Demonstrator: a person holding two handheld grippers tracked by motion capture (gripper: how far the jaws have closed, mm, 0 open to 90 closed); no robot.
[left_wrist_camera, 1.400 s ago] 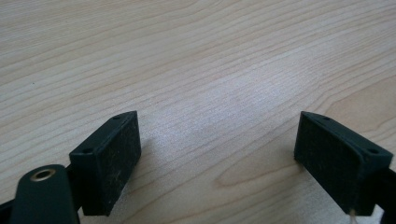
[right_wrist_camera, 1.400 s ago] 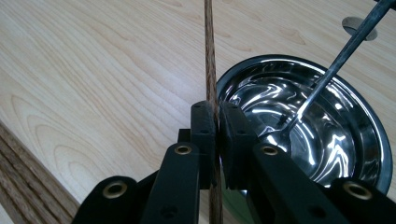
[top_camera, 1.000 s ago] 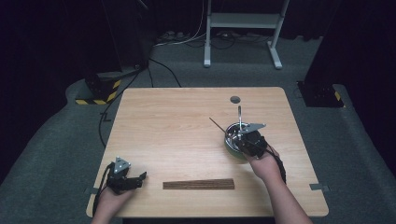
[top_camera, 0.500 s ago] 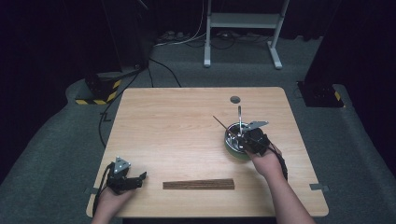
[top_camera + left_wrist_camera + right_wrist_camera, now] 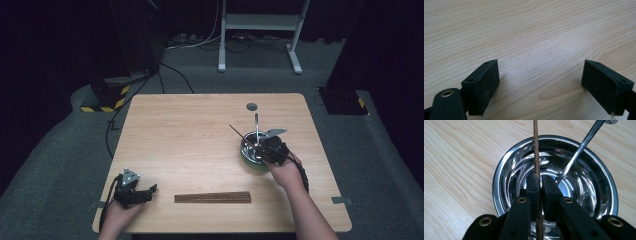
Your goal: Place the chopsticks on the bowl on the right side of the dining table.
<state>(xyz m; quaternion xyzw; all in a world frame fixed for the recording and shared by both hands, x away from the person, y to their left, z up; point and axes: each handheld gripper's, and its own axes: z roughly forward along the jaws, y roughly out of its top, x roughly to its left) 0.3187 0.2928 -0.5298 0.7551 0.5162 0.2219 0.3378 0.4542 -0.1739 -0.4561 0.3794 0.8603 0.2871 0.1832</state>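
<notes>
Taking the steel bowl [image 5: 254, 149] as the landmark: far to its left, at the desk's [image 5: 200, 140] near corner, the left gripper [image 5: 134, 192] rests with its jaws wide apart and nothing between them. Between that corner and the bowl, toward the near edge, lies a row of dark wooden sticks [image 5: 212, 197]. Over the bowl, the right gripper [image 5: 539, 185] is clamped tight on one thin wooden stick [image 5: 535, 150], its end down inside beside a metal utensil [image 5: 579, 150] leaning on the far rim. Released carelessly, the long stick could tip out over the rim or knock the utensil; it overhangs well past the bowl. Since a second ago, the stick has turned slightly more upright; the left hand has not shifted.
</notes>
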